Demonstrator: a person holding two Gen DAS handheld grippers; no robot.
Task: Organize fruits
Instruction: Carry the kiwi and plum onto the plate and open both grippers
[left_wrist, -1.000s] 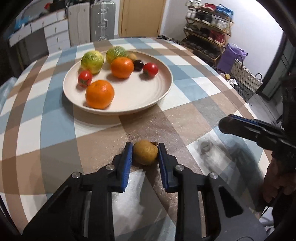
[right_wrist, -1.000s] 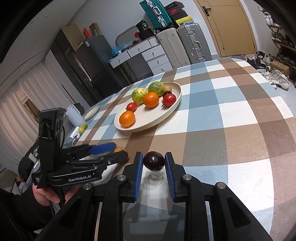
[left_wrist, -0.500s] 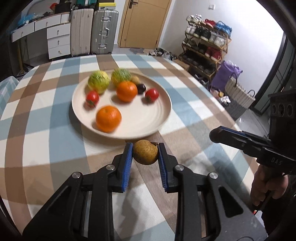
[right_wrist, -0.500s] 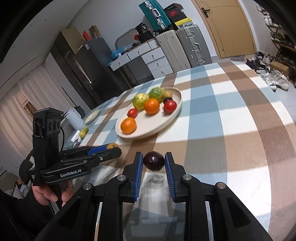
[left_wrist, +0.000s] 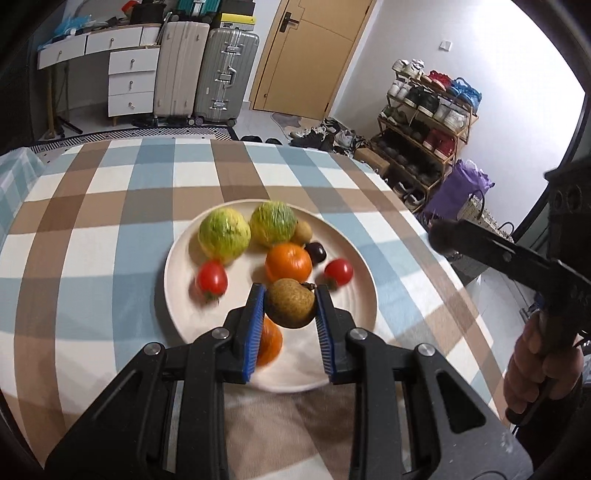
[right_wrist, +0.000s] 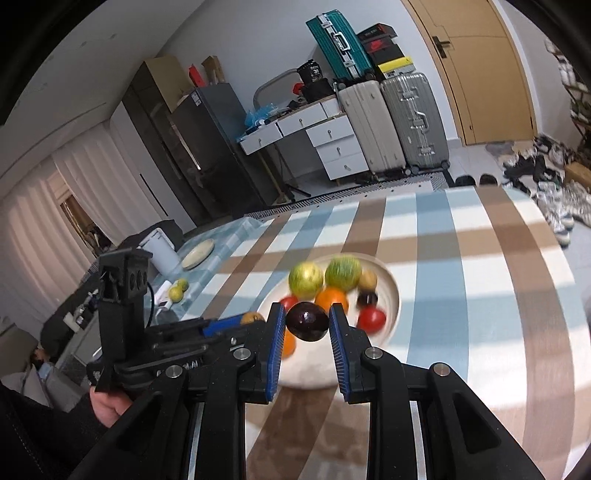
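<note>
My left gripper (left_wrist: 290, 301) is shut on a brown kiwi-like fruit (left_wrist: 290, 303) and holds it in the air over the near part of the cream plate (left_wrist: 177, 258). My right gripper (right_wrist: 307, 319) is shut on a dark purple fruit (right_wrist: 307, 321), also raised above the plate's (right_wrist: 391, 288) near side. On the plate lie two green-yellow fruits (left_wrist: 223, 234), two oranges (left_wrist: 288, 261), two red tomatoes (left_wrist: 211, 278), a small dark fruit (left_wrist: 316, 252) and a small brown one (left_wrist: 303, 230). The nearer orange (left_wrist: 269, 343) is half hidden behind my left fingers.
The round table wears a blue, brown and white checked cloth (left_wrist: 92, 229). At its far left, in the right wrist view, are a small empty plate (right_wrist: 198, 253), two yellow-green fruits (right_wrist: 177, 291) and a white jug (right_wrist: 160, 247). Suitcases, drawers and a shoe rack (left_wrist: 424, 125) stand beyond.
Both grippers have risen off the tablecloth and moved forward over the plate, each still carrying its fruit. The plate now lies directly under the fingertips.
</note>
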